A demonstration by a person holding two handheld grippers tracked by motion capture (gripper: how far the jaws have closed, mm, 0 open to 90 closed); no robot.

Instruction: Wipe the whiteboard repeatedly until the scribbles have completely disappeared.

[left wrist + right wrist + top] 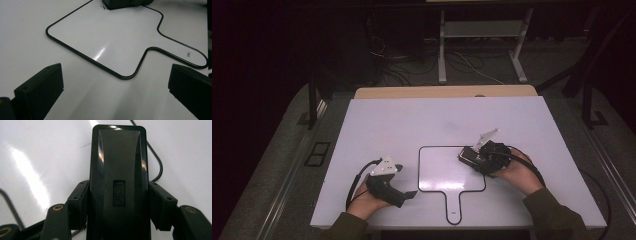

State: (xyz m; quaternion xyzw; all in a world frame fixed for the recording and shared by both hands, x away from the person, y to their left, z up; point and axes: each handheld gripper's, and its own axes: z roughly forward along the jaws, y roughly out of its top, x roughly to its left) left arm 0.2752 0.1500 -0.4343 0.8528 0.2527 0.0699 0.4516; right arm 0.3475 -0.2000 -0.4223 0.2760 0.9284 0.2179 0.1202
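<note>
Right gripper — clamped on eraser

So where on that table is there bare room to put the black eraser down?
Plenty: the whole far half of the white table beyond the paddle-shaped whiteboard lies bare, as does most of the whiteboard's own face. It is crowded only at the board's far right corner, where the right gripper clamps the eraser, and beside the left gripper.
</note>
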